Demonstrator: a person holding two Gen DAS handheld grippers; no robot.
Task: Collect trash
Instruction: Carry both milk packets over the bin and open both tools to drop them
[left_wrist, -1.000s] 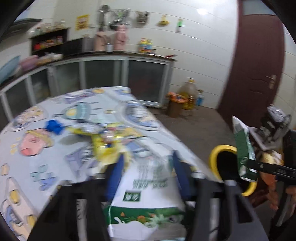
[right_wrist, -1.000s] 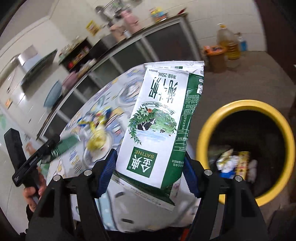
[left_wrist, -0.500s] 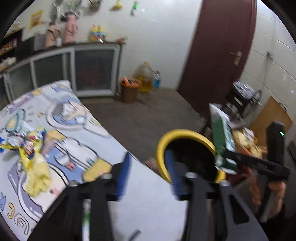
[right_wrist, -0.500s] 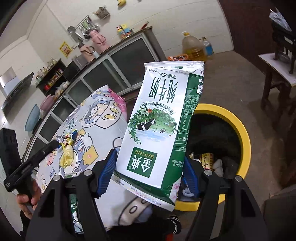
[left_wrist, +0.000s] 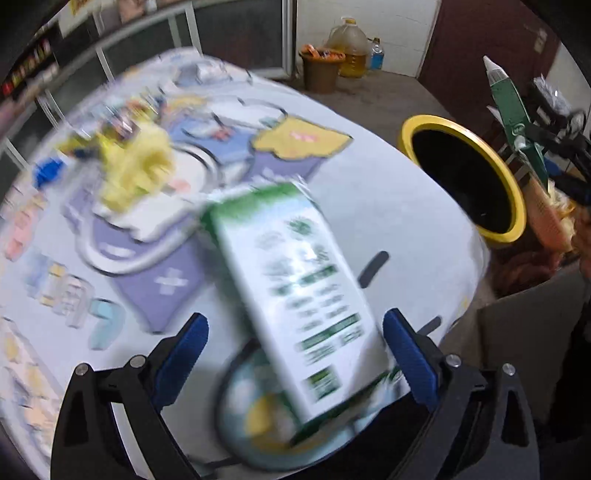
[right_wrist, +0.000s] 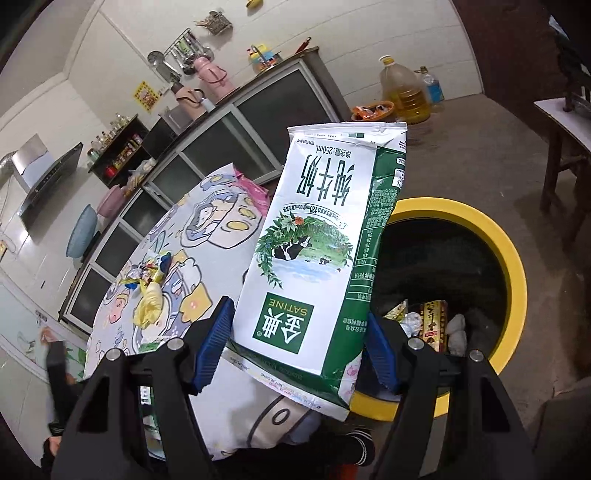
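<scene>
My right gripper is shut on a green and white milk carton and holds it beside the yellow-rimmed trash bin, which holds several wrappers. In the left wrist view a second milk carton, blurred, lies on the cartoon tablecloth between the wide-apart fingers of my left gripper. The pads do not touch it. The bin stands past the table edge at the right, with the right gripper's carton above it.
A pile of yellow wrappers and a blue scrap lie on the table, also seen in the right wrist view. A brown bucket and oil jug stand by the cabinets. A stool stands right of the bin.
My left gripper swung from facing the bin back down over the table, and the second carton now lies between its open fingers. My right gripper kept its carton beside the bin.
</scene>
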